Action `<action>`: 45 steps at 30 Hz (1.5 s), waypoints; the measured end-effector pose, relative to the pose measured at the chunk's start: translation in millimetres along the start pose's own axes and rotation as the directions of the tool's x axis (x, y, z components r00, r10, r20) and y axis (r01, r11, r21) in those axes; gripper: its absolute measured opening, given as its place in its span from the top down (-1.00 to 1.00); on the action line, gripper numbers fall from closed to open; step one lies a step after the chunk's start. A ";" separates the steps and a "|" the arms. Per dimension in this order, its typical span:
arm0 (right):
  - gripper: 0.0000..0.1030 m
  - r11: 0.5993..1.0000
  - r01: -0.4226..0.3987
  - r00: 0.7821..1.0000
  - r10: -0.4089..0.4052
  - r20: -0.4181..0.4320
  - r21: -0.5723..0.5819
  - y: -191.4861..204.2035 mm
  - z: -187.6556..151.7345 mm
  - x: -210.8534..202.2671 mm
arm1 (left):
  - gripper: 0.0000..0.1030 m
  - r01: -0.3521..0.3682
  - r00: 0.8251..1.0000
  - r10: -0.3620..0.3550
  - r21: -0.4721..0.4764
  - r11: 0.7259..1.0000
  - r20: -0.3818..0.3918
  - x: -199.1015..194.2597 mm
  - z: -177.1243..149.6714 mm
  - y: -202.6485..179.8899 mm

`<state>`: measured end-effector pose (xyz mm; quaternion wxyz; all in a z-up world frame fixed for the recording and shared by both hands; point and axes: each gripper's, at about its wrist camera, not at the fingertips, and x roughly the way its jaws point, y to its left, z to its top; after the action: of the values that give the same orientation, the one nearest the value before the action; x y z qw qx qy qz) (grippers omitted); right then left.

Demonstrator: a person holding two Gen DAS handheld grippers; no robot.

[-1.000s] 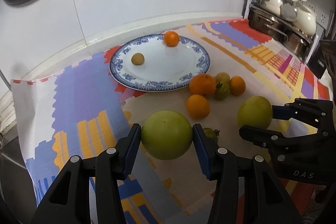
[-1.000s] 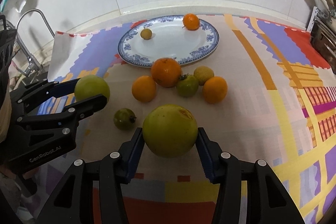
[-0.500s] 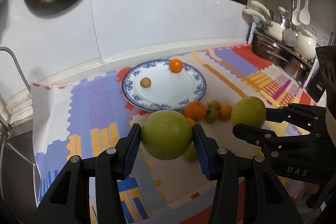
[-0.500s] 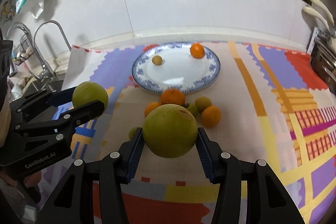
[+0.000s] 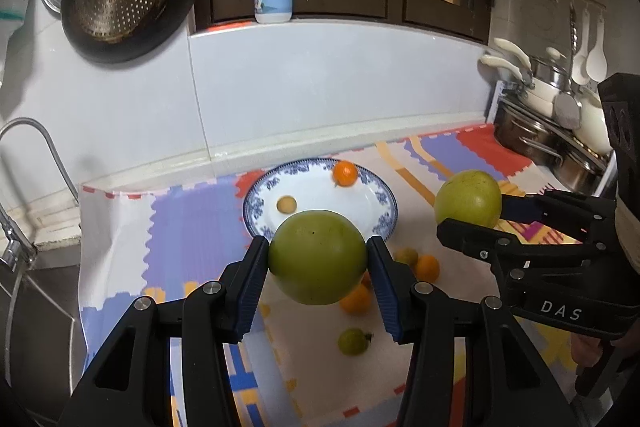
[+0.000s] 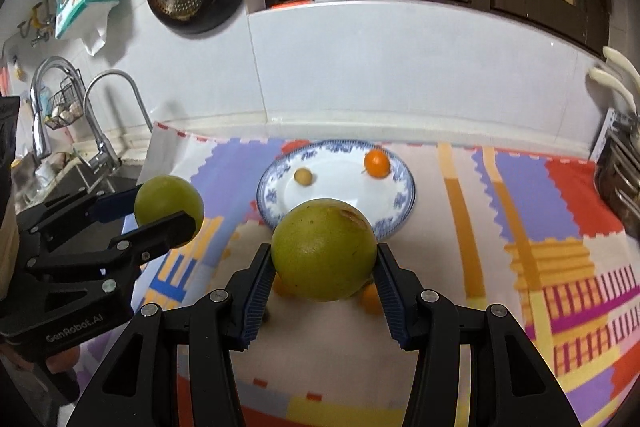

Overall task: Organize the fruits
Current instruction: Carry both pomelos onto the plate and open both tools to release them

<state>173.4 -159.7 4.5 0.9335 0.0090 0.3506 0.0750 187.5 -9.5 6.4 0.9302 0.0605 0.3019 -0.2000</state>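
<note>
Above the plate (image 5: 384, 203) and loose oranges (image 5: 427, 265), each gripper (image 5: 318, 265) (image 6: 324, 263) clamps a green fruit (image 5: 318, 257) (image 6: 324, 249).

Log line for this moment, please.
left gripper: shut on green fruit, aloft | right gripper: shut on blemished green fruit, aloft | plate: two small fruits

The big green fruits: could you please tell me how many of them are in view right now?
2. One big green fruit is clamped in the left gripper; the other green fruit, with a brown scar, is clamped in the right gripper. Both are held above the mat.
</note>
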 end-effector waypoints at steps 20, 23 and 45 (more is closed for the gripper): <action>0.02 0.999 0.008 0.999 -0.010 -0.045 -0.041 -28.3 56.6 61.7 | 0.04 0.005 0.998 -0.009 -0.053 0.999 -0.060 80.2 50.8 16.1; 0.02 0.999 0.017 0.998 -0.020 -0.060 -0.050 -32.2 64.2 74.8 | 0.04 0.009 0.996 -0.014 -0.064 0.998 -0.083 100.0 53.7 20.0; 0.02 0.998 0.034 0.975 -0.046 -0.216 -0.059 -61.7 67.7 180.5 | 0.04 0.001 0.973 -0.017 -0.068 0.998 -0.229 194.0 42.0 37.0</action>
<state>360.1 -191.8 -66.6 0.8908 -0.0317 0.4484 0.0665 368.3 -50.6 -73.5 0.8896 0.0502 0.4143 -0.1856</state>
